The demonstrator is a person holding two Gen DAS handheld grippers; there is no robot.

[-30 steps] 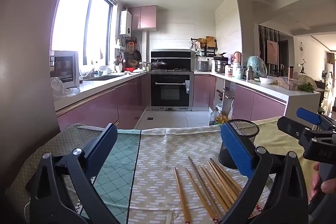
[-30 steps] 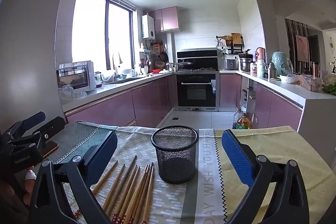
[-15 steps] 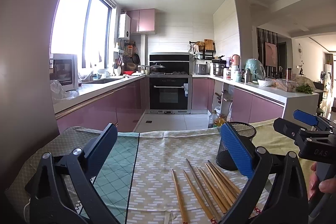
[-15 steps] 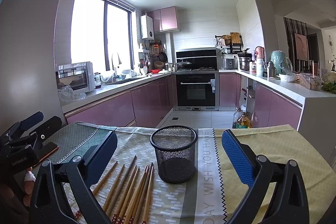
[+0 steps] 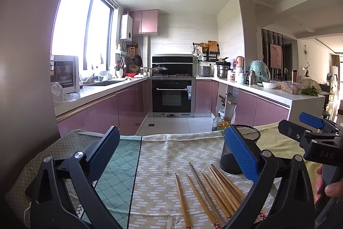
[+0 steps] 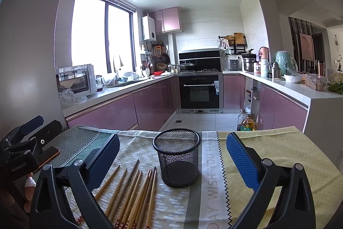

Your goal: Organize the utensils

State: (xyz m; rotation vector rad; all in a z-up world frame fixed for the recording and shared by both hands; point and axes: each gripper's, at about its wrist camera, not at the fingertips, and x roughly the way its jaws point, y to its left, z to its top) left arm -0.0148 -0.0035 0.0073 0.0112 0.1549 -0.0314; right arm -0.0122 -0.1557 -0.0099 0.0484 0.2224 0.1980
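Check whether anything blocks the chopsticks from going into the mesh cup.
Nothing visible does. The chopsticks lie flat on the cloth just left of the mesh cup, which stands upright, open-topped and empty.

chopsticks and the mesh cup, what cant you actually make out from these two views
- Chopsticks: their decorated ends run off the bottom edge in both wrist views, so their full length is not visible.
- Mesh cup: in the left wrist view, the left gripper has one blue finger covering its middle.
- Phone: in the right wrist view, mostly hidden behind the left gripper.
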